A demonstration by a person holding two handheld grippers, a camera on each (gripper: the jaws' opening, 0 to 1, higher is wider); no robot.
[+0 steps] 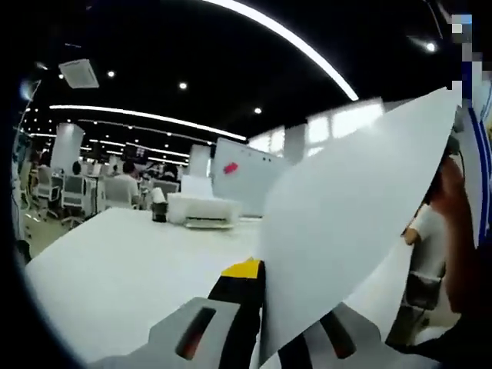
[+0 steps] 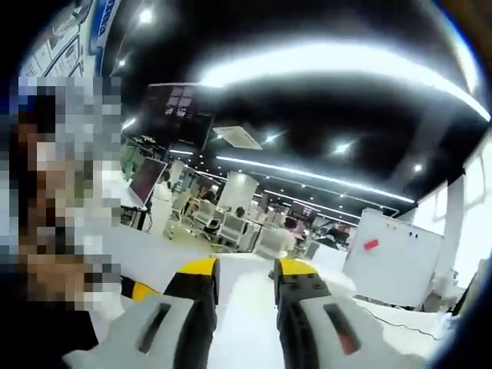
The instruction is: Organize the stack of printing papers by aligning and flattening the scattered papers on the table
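A white paper sheet [image 1: 354, 215] rises from between the jaws of my left gripper [image 1: 265, 300] and slants up to the right, off the white table [image 1: 115, 261]. The left gripper is shut on its lower edge. Its yellow-tipped left finger [image 1: 244, 270] shows, while the sheet covers the other tip. In the right gripper view, my right gripper [image 2: 247, 269] stands open with nothing between its yellow-tipped fingers, above the white table [image 2: 244, 330].
A white printer [image 1: 201, 209] and a small dark bottle [image 1: 159, 207] stand at the table's far edge. Behind them is a whiteboard [image 1: 246, 173], also in the right gripper view as the whiteboard [image 2: 392, 261]. A person [image 1: 453, 231] stands close on the right. Office chairs lie beyond.
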